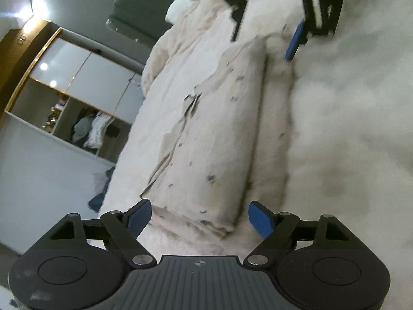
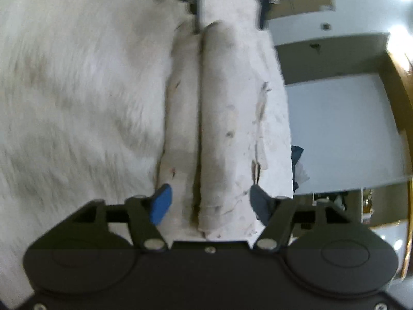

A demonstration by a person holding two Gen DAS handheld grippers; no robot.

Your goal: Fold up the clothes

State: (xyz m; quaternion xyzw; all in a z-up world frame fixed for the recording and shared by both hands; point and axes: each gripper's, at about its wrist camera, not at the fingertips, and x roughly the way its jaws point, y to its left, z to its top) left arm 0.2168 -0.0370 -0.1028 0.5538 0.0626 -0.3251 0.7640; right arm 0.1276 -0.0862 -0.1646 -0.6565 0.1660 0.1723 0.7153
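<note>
One garment point(image 1: 211, 139) lies on a white fluffy blanket point(image 1: 348, 134), folded into a long narrow strip: cream cloth with small dark specks, its layered edges showing along one side. From the right wrist view the same garment point(image 2: 224, 118) reads as two long rolls lying side by side, touching along a dark crease.

Two grippers work it, one at each short end, facing one another. The left gripper point(image 1: 200, 217) sits low at the near end, its two blue pads point(image 1: 140, 215) spread wide apart with the garment's end lying between them, neither pad pressing on the cloth. The right gripper point(image 1: 260, 36) shows blurred at the far end in that view; only one blue pad is plain there. In its own camera the right gripper point(image 2: 209, 204) also stands wide open, pads either side of the garment's end, nothing clamped.

Beyond the blanket's edge stands one wardrobe point(image 1: 77, 90) with pale sliding panels and a gold frame, clothes visible inside. One dark blue cloth point(image 1: 100, 193) lies on the floor beside the bed.

No writing can be read anywhere.
</note>
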